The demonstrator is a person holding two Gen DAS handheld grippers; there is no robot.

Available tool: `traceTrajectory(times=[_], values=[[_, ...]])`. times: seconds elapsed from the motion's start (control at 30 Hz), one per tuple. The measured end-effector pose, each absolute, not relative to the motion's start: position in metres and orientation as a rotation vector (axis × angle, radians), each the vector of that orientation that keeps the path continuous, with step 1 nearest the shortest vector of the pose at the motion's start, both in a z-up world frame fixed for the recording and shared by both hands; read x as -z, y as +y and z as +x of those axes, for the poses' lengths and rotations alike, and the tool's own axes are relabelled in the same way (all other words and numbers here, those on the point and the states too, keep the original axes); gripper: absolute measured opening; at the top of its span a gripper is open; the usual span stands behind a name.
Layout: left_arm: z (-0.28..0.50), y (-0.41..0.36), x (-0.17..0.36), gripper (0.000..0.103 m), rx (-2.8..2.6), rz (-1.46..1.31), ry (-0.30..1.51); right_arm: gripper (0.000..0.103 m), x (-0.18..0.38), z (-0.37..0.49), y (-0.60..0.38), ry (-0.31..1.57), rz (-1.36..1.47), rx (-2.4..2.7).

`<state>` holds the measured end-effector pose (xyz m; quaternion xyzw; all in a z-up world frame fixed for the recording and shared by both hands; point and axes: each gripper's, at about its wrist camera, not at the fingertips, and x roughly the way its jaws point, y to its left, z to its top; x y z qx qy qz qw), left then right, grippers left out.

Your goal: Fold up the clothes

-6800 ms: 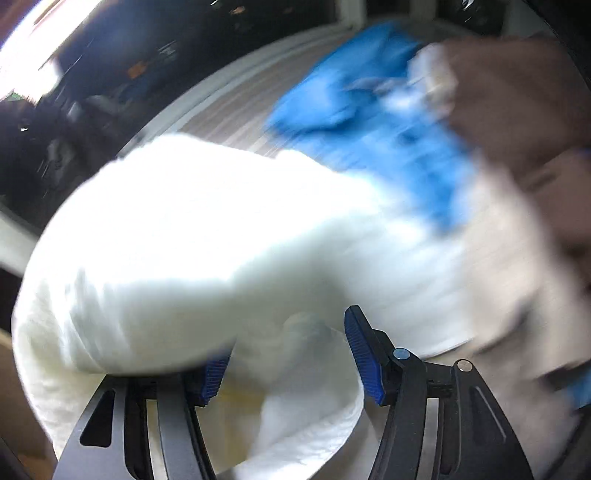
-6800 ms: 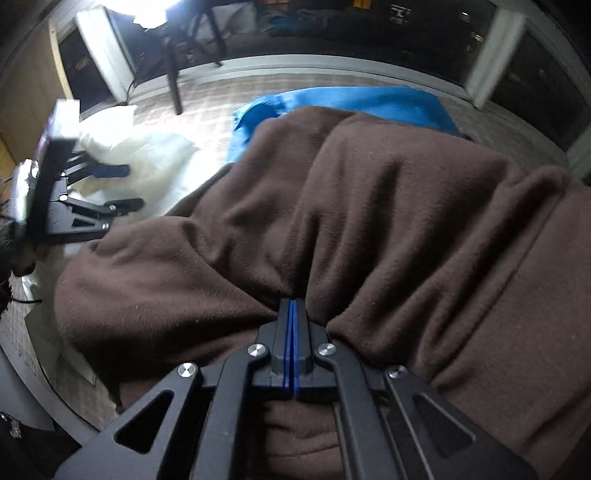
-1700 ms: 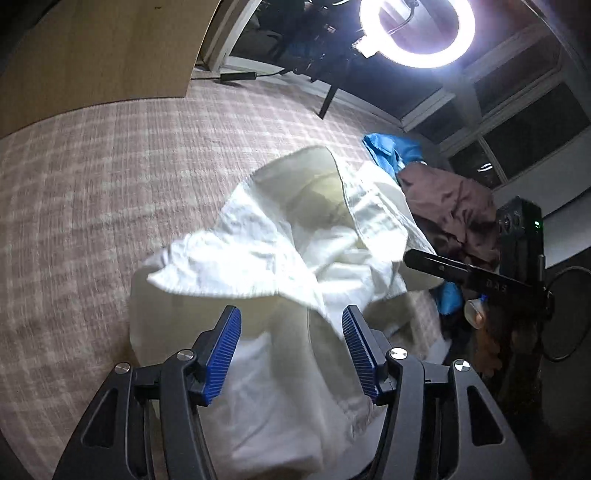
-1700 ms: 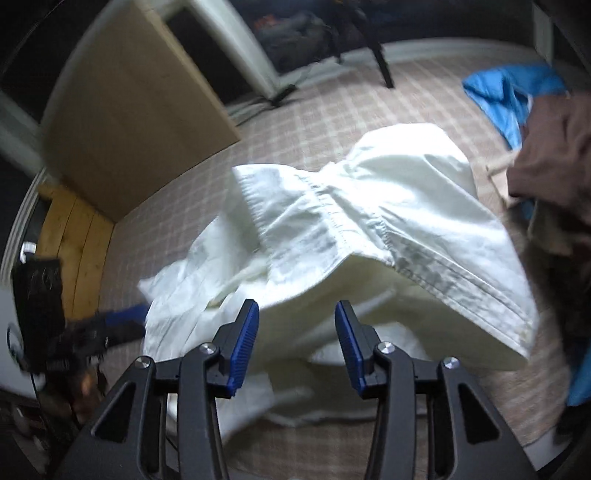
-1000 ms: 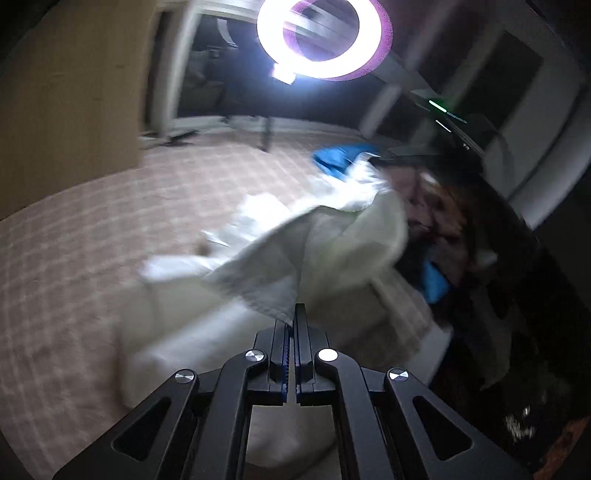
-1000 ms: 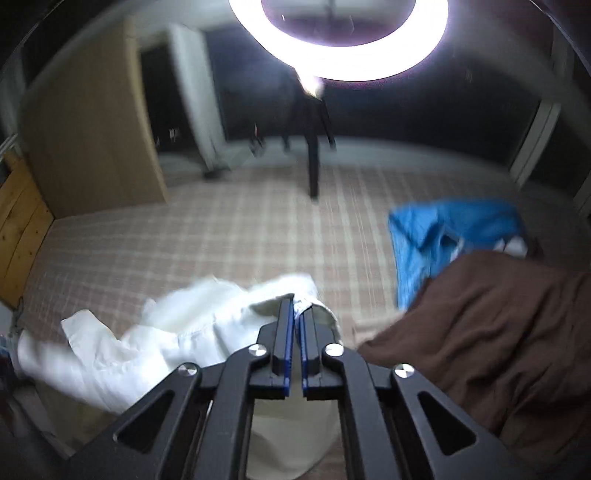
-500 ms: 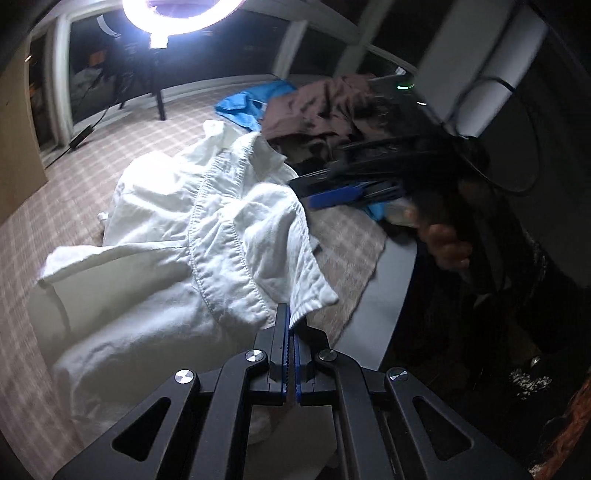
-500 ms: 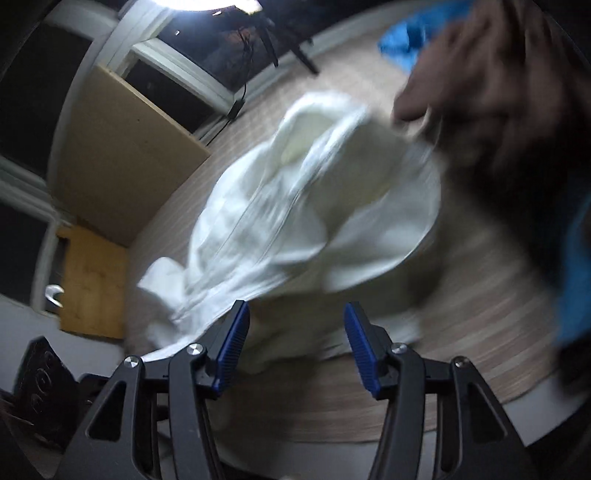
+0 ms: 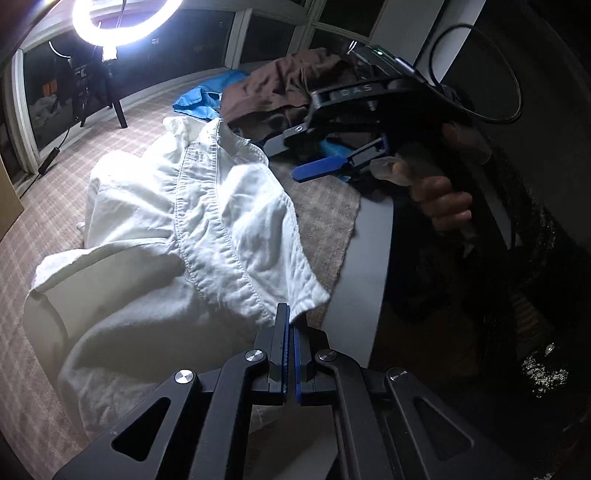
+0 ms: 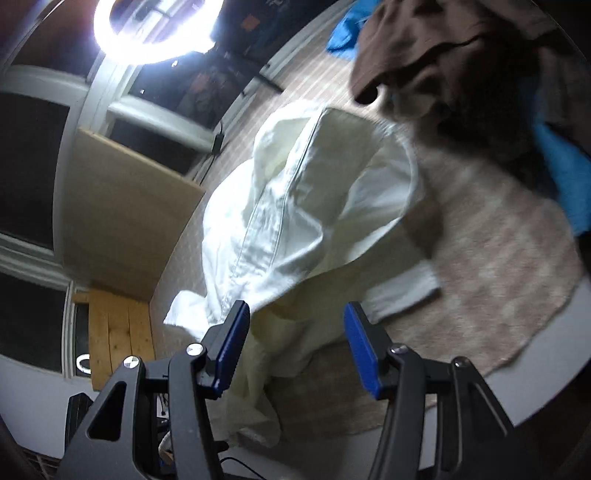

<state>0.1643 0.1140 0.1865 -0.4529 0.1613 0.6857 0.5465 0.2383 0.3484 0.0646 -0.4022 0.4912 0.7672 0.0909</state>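
Observation:
A crumpled white garment (image 9: 207, 206) lies on the checked cloth (image 9: 325, 206) that covers the table. My left gripper (image 9: 290, 321) is shut on the garment's hemmed corner near the table's front edge. A hand holds my right gripper (image 9: 280, 160) beside the garment's far collar end, open, with nothing between its blue pads. In the right wrist view the right gripper (image 10: 295, 332) stands open above the white garment (image 10: 295, 206), its pads clear of the fabric.
A brown garment (image 9: 280, 88) and a blue one (image 9: 203, 98) are piled at the far end, just behind the right gripper. The grey table edge (image 9: 362, 266) runs along the right. A ring light (image 9: 122, 18) glares behind, and a wooden board (image 10: 122, 206) leans at the left.
My right gripper has opened and let go of the white garment, which has dropped onto the cloth. My left gripper stays shut on its corner and has rolled and moved sideways.

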Motion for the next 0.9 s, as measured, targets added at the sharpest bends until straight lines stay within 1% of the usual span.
traceTrajectory(times=[0.13,0.3,0.37,0.4,0.43,0.47,0.5,0.53,0.57,0.63,0.7,0.83,0.9], values=[[0.17,0.118,-0.182,0.001,-1.606,-1.063,0.412,0.053,-0.056,0.234,0.346,1.507,-1.21,-2.253],[0.18,0.123,-0.18,0.001,-1.584,-1.046,0.451,0.053,-0.026,0.212,0.34,1.739,-1.226,-2.215],[0.183,0.125,-0.179,0.001,-1.569,-1.05,0.448,0.053,-0.014,0.196,0.334,1.783,-1.249,-2.218],[0.183,0.126,-0.179,0.001,-1.559,-1.057,0.44,0.053,-0.013,0.188,0.331,1.762,-1.272,-2.237],[0.184,0.127,-0.178,0.002,-1.548,-1.066,0.433,0.047,-0.016,0.183,0.326,1.691,-1.305,-2.273],[0.184,0.127,-0.179,0.003,-1.531,-1.086,0.426,0.023,-0.019,0.178,0.322,1.619,-1.337,-2.308],[0.184,0.127,-0.18,0.004,-1.515,-1.106,0.42,0.012,-0.024,0.174,0.319,1.53,-1.371,-2.349],[0.184,0.126,-0.181,0.009,-1.499,-1.124,0.413,0.007,-0.035,0.176,0.318,1.419,-1.395,-2.4],[0.182,0.122,-0.185,0.011,-1.492,-1.125,0.406,0.006,-0.048,0.18,0.319,1.302,-1.401,-2.45],[0.173,0.11,-0.201,0.021,-1.505,-1.112,0.387,0.004,-0.074,0.197,0.322,1.053,-1.404,-2.508],[0.16,0.097,-0.22,0.027,-1.539,-1.066,0.398,0.003,-0.1,0.222,0.329,0.806,-1.399,-2.512],[0.116,0.092,-0.245,0.028,-1.649,-1.01,0.492,0.003,-0.13,0.279,0.341,0.553,-1.412,-2.408],[0.091,0.104,-0.253,0.028,-1.691,-0.968,0.55,0.003,-0.136,0.306,0.342,0.414,-1.426,-2.331]])
